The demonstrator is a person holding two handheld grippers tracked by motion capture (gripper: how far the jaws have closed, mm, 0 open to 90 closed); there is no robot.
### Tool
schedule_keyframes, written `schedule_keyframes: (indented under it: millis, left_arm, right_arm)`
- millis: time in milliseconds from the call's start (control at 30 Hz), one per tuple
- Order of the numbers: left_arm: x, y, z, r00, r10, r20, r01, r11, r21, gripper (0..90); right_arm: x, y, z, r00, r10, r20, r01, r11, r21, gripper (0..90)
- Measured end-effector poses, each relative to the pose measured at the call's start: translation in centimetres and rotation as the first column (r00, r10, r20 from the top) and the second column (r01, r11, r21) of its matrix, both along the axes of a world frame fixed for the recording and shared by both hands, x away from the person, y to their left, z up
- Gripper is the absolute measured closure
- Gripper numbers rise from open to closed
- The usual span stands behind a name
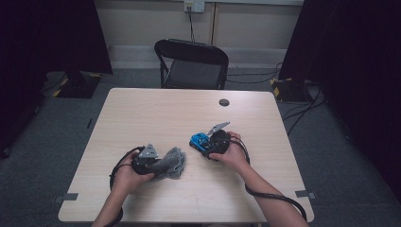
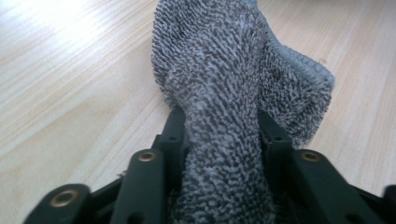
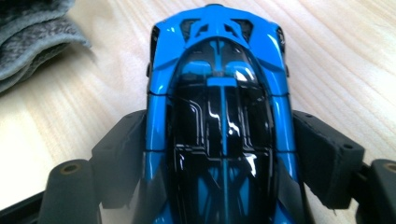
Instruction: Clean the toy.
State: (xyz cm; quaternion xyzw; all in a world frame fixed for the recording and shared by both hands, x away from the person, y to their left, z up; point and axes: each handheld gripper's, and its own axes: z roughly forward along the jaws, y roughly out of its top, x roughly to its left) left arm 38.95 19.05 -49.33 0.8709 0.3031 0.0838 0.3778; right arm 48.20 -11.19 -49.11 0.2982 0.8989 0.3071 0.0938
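The grey cloth [image 2: 219, 93] is pinched tight by the left gripper [image 1: 147, 163], at 7 o'clock on the table [image 1: 142, 113]. The blue toy car [image 3: 219, 93] is squeezed btw the right gripper's [image 1: 210, 144] jaws, near the middle. Cloth & car are kept close, not touching.

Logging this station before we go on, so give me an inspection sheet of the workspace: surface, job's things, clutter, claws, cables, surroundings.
Surface: pale wood table, with a dark round cap near the far edge.
Job's things: grey cloth, bunched; blue toy car, to its right.
Clutter: nothing seen.
Claws: left claw shut on the cloth; right claw shut on the car's sides.
Cables: a black cable trails from the right claw, another loops by the left hand.
Surroundings: black folding chair beyond the table, grey carpet, dark curtains.
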Motion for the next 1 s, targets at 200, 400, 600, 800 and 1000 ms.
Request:
schedule_keyframes:
  millis: [200, 400, 600, 800, 1000]
  left_arm:
    - [0.1, 0.2, -0.1, 1.0, 0.0, -0.01, -0.001, 0.9998, -0.018, 63.8]
    - [0.4, 0.6, 0.0, 0.9979, 0.044, -0.047, -0.046, 0.9973, -0.057, 66.6]
    - [0.5, 0.8, 0.3, 0.9955, 0.083, -0.046, -0.085, 0.9951, -0.05, 67.9]
    - [0.8, 1.9, 0.9, 0.9852, 0.17, -0.027, -0.171, 0.9819, -0.08, 68.5]
    - [0.8, 2.2, 1.0, 0.9756, 0.218, -0.022, -0.219, 0.9699, -0.105, 68.4]
  right_arm:
    - [0.0, 0.4, 0.2, 0.9995, -0.031, -0.01, 0.031, 0.999, -0.021, 25.8]
    - [-0.1, 0.3, 0.1, 0.9996, -0.029, -0.004, 0.029, 1.0, -0.009, 26.1]
    - [-0.1, 0.3, 0.2, 0.9994, -0.034, -0.01, 0.033, 0.999, -0.015, 26.2]
    - [-0.2, -0.2, 0.7, 0.9992, -0.036, -0.017, 0.036, 0.999, 0.008, 28.3]
    - [-0.2, -0.7, 1.0, 0.9986, -0.046, -0.025, 0.047, 0.999, 0.011, 28.3]
